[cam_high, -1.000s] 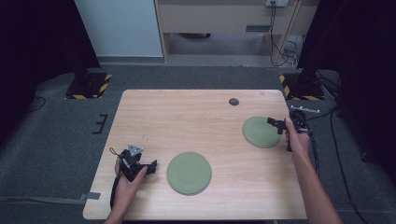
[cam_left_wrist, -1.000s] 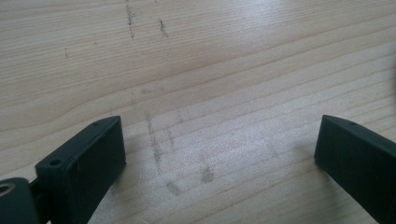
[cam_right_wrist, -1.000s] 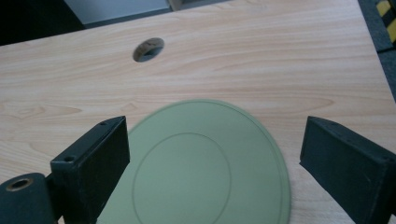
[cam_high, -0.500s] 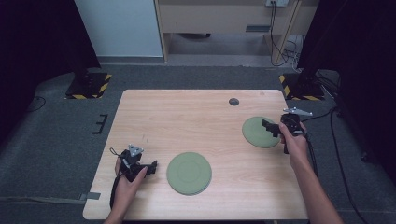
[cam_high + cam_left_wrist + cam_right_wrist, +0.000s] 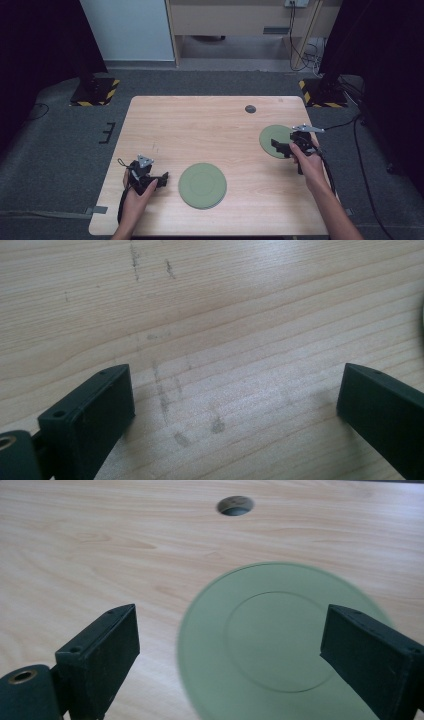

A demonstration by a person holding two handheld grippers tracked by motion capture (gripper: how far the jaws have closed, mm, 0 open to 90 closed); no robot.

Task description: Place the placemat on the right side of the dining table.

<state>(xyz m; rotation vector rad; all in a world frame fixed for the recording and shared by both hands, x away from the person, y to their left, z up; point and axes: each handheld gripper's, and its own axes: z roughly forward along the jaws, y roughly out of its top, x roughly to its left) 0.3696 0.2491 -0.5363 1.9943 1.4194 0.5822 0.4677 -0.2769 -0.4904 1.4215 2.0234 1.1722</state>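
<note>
While the right tongs (image 5: 281, 146) hang spread wide over the near edge of the small green plate (image 5: 274, 140) at the right side of the bench (image 5: 200, 125), nothing sits between their jaws but that plate below. Beyond it lies a round hole (image 5: 235, 505) in the wood. Near the left edge, the left tongs (image 5: 161, 179) rest released on bare, scuffed wood, just left of a larger green plate (image 5: 202, 185).

We see one plate (image 5: 202, 185) near-centre on the counter (image 5: 200, 130), another plate (image 5: 273, 140) right, hole (image 5: 250, 109) behind.
</note>
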